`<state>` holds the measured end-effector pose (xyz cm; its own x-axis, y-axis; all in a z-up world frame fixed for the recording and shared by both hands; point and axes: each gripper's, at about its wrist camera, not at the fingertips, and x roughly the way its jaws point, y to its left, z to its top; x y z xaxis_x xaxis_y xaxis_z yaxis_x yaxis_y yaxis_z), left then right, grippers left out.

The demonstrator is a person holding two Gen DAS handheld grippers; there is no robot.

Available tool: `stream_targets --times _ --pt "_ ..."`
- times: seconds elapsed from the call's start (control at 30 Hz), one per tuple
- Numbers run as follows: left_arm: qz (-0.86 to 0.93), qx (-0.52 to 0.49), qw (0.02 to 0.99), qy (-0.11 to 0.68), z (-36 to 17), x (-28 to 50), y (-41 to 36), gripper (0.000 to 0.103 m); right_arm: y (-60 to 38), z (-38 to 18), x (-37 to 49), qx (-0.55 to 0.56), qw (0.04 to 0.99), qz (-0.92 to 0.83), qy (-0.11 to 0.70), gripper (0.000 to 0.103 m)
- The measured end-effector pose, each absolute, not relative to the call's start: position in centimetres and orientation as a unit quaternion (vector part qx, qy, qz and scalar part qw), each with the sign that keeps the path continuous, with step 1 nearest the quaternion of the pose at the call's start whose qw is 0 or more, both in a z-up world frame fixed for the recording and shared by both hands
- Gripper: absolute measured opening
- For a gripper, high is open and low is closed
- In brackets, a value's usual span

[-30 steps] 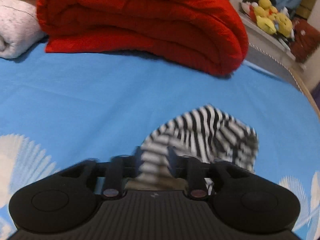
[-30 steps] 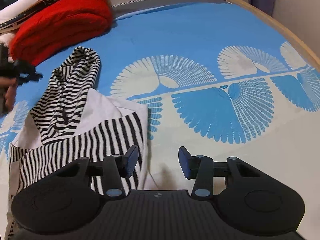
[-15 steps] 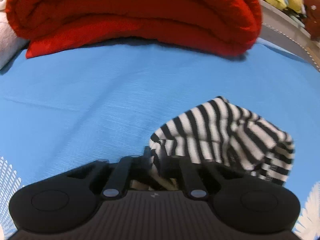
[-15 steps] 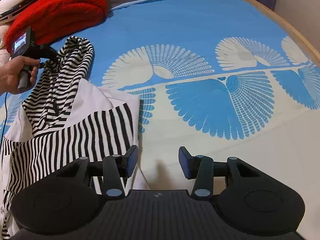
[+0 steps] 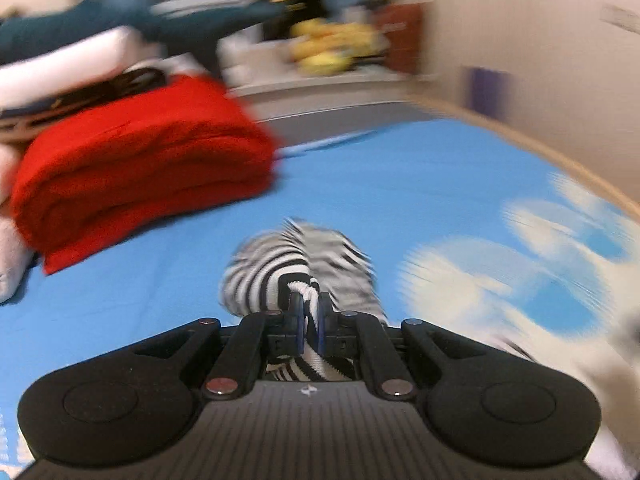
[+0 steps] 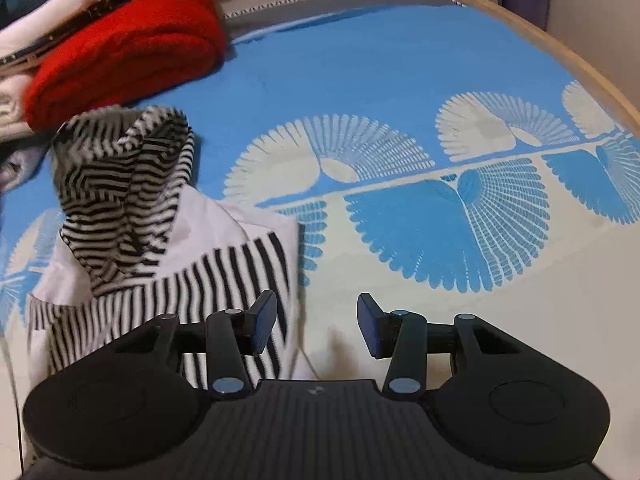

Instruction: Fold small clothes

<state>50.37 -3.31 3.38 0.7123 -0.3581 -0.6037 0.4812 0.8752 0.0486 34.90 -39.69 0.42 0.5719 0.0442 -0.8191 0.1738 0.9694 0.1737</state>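
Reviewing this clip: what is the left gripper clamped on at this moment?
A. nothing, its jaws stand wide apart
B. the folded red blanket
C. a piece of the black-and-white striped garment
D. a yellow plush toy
C: in the left wrist view the left gripper has its jaws nearly together with a bunched fold of the striped garment pinched between them.

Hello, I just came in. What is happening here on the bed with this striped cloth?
A person is folding a small black-and-white striped garment on a bed with a blue patterned cover, using a handheld claw in each hand. The left claw is shut on a bunched striped part of the garment and holds it up off the cover. The right claw is open and holds nothing, beside the garment's near edge. A folded red blanket lies behind.
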Motion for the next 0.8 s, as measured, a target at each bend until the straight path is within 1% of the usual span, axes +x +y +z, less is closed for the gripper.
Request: stream_targets --times 0.07,0.13,0.2,0.27,0.3,0.33,0.4,0.43,0.53,0.63,0.7,0.73,0.8 --pt "-0.278 0.122 0.902 0.308 3.5 43.1 -2.8 0.006 -39.7 1.3 34.6 0.126 0.883 -0.034 0.451 0.047" --pt "-0.318 0.132 0.874 0.344 2.8 36.9 -1.6 0.007 -39.5 2.1 34.2 0.133 0.888 -0.029 0.439 0.046" --pt "-0.337 0.13 0.847 0.39 1.9 33.1 -0.3 0.01 -39.2 2.6 33.8 0.14 0.89 -0.027 0.433 0.046" --pt "-0.326 0.126 0.843 0.409 1.8 30.6 1.0 0.013 -38.8 2.8 33.4 0.146 0.89 -0.023 0.431 0.046" --pt "-0.308 0.11 0.851 0.411 2.2 30.1 1.8 0.018 -38.4 2.8 33.1 0.147 0.89 -0.019 0.431 0.047" --pt "-0.288 0.088 0.859 0.415 2.5 30.4 2.3 0.027 -38.1 2.8 32.9 0.146 0.89 -0.014 0.432 0.047" --pt "-0.224 0.005 0.87 0.44 2.7 32.5 4.2 0.035 -37.4 2.6 32.6 0.145 0.888 -0.005 0.437 0.046" --pt "-0.184 -0.05 0.869 0.456 2.0 33.7 5.1 0.035 -37.1 2.4 32.6 0.148 0.885 0.0 0.441 0.046" --pt "-0.101 -0.168 0.842 0.503 -1.4 36.0 6.8 0.035 -36.5 1.3 32.8 0.166 0.872 0.015 0.461 0.047" --pt "-0.063 -0.247 0.801 0.542 -4.3 37.7 8.0 0.035 -35.4 -0.2 33.3 0.165 0.859 0.024 0.484 0.047" --pt "-0.068 -0.275 0.781 0.556 -5.8 38.4 7.8 0.035 -34.7 -1.2 33.5 0.166 0.851 0.029 0.498 0.047" --pt "-0.068 -0.277 0.777 0.56 -6.2 38.7 7.6 0.038 -34.4 -1.8 33.6 0.171 0.845 0.032 0.505 0.047" --pt "-0.058 -0.28 0.77 0.571 -7.7 38.9 7.3 0.038 -33.9 -3.0 34.1 0.185 0.832 0.037 0.521 0.047"
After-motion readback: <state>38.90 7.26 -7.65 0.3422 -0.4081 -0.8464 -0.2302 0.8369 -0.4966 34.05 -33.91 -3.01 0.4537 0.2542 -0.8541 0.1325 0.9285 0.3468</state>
